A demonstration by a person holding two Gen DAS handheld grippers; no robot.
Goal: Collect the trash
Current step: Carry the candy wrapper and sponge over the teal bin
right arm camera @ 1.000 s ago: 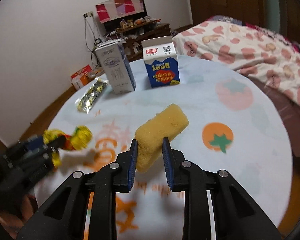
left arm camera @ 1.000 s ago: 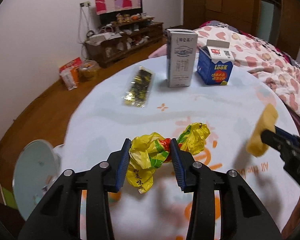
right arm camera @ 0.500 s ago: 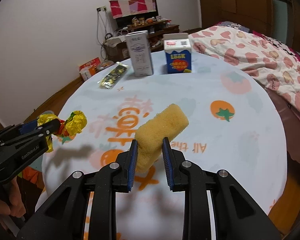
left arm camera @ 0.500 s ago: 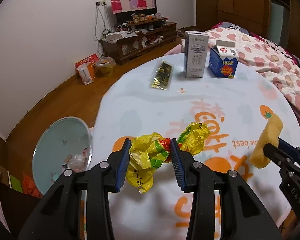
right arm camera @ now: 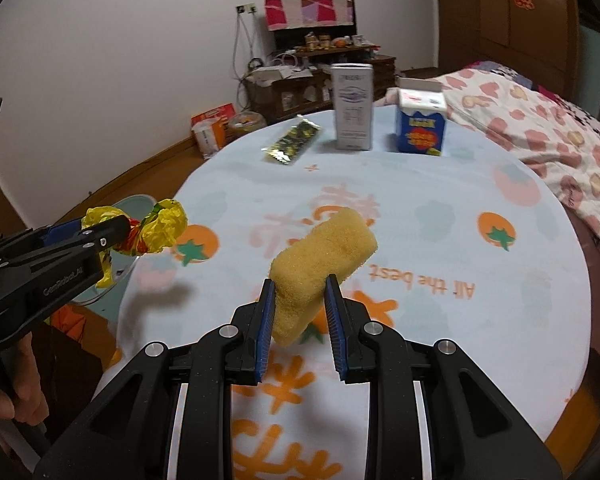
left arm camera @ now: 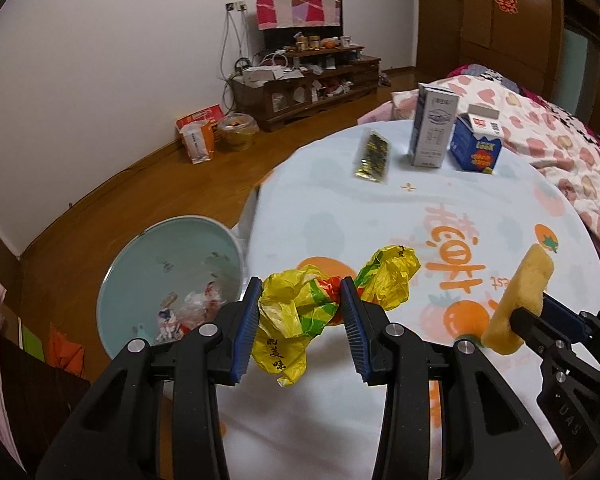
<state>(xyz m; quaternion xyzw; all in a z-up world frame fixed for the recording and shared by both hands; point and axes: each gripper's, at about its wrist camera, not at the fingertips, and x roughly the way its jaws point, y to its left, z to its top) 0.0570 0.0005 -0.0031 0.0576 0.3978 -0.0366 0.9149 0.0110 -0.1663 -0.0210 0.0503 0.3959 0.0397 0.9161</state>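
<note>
Two pieces of trash are held above the tabletop (right arm camera: 440, 208): a crumpled yellow wrapper (left arm camera: 312, 308) pinched by the left tool (left arm camera: 300, 312) near the bin (left arm camera: 140, 264), a yellow sponge (right arm camera: 320, 264) pinched by the right tool (right arm camera: 300, 306).

This is a lived-in home, a bedroom that doubles as a sitting room. Ahead and to the right of the tongs a bed (left arm camera: 540, 136) lies under a quilt printed with pink hearts, and behind it stands a dark wooden wardrobe (left arm camera: 500, 20) bearing a red paper double-happiness cutout. Straight ahead against the white wall, a low wooden TV cabinet (left arm camera: 308, 84) is crowded with jars, cables and papers, the screen above it draped in a pink patterned cloth (left arm camera: 298, 10). Directly below the tongs a round table (right arm camera: 440, 200) wears a cartoon fruit tablecloth. The floor (left arm camera: 160, 192) to the left is polished wood.
</note>
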